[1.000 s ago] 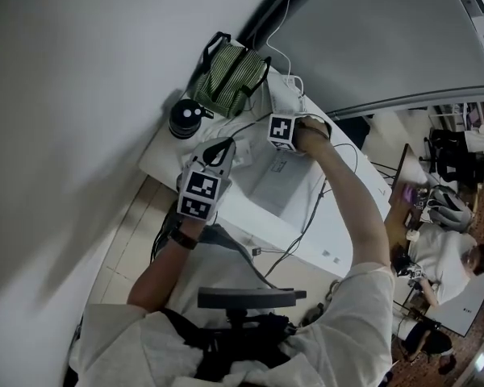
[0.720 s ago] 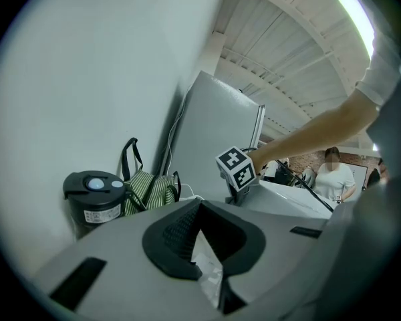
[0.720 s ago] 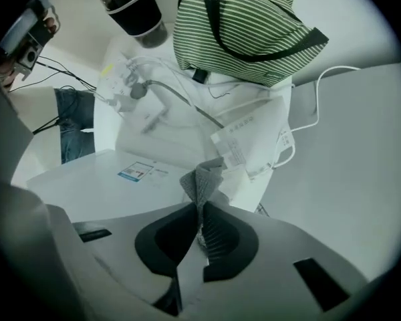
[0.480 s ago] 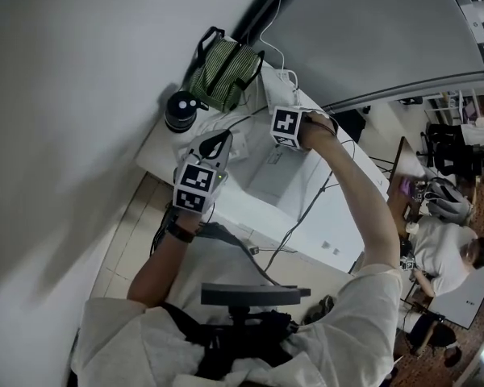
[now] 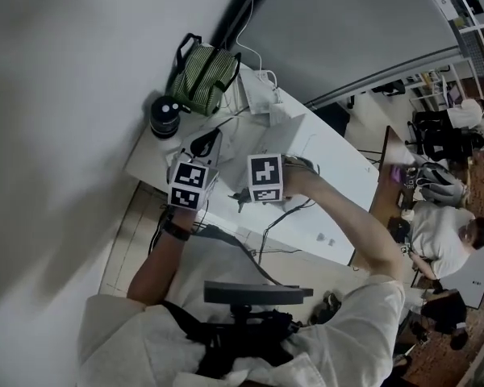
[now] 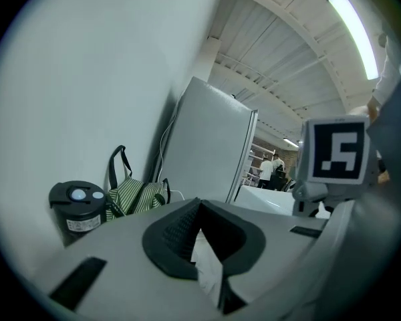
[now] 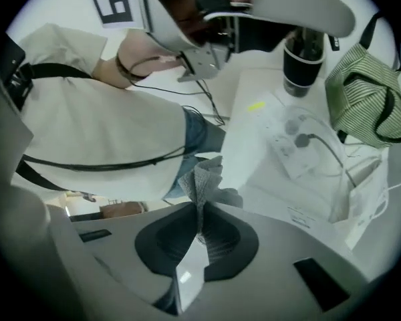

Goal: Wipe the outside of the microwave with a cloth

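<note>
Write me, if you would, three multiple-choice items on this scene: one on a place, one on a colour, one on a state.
1. Where is the striped bag?
A. on the floor
B. beside the black flask
C. on a chair

2. What colour is the bag?
A. red
B. plain blue
C. green with pale stripes

3. What is the right gripper doing?
A. shut on the cloth
B. open and empty
C. shut on a cable

Answers: 1 B, the head view shows them side by side. 2 C, the green stripes are plain to see. 3 A, the cloth rises from between its closed jaws.
</note>
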The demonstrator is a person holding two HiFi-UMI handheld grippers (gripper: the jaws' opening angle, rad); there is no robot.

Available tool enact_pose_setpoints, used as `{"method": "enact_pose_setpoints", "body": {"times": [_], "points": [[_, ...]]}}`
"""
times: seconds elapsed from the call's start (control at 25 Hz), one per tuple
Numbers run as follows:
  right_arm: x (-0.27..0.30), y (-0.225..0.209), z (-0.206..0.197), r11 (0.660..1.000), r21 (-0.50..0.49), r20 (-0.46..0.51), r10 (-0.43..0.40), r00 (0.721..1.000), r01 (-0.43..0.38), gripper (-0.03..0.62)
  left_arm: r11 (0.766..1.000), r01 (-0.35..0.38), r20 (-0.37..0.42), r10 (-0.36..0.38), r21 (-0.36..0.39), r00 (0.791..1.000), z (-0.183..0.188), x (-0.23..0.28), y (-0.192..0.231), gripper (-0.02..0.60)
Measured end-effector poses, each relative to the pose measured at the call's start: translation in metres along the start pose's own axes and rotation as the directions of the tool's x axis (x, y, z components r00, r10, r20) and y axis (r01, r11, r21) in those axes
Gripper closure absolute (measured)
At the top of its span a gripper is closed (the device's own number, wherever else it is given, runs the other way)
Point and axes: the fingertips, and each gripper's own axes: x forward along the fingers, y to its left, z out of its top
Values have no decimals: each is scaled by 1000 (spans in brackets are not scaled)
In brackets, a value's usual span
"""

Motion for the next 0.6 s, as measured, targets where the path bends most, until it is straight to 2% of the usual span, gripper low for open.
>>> {"method": "enact_pose_setpoints", "body": {"times": [0.08,0.16,0.28,0.36,0.44,0.52,0.6], "points": [[6,23,11,997,-14,42,70,997,-70,571,1000,18,-3,-18,18,1000,0,3,-9,555],[8,26,10,997,-8,45,71,996,-71,571,998,44,-2,-44,33,999,2,7,-19,555],[-4,-4,-7,998,56,35,-43,998,41,571,997,65,-1,-65,49,998,5,9,-27,555],[-22,-35,-22,984,110,33,-141,989,137,571,996,58,-3,-58,67,998,6,9,-26,555],[-45,-72,-43,950,168,10,-269,963,263,571,995,60,-7,-59,85,998,6,9,-26,555],[-66,-110,-64,896,247,-4,-381,925,370,571,993,72,-11,-71,97,997,6,10,-28,555],[-83,-135,-81,850,341,17,-432,902,401,571,991,84,-17,-82,103,996,6,11,-29,555]]}}
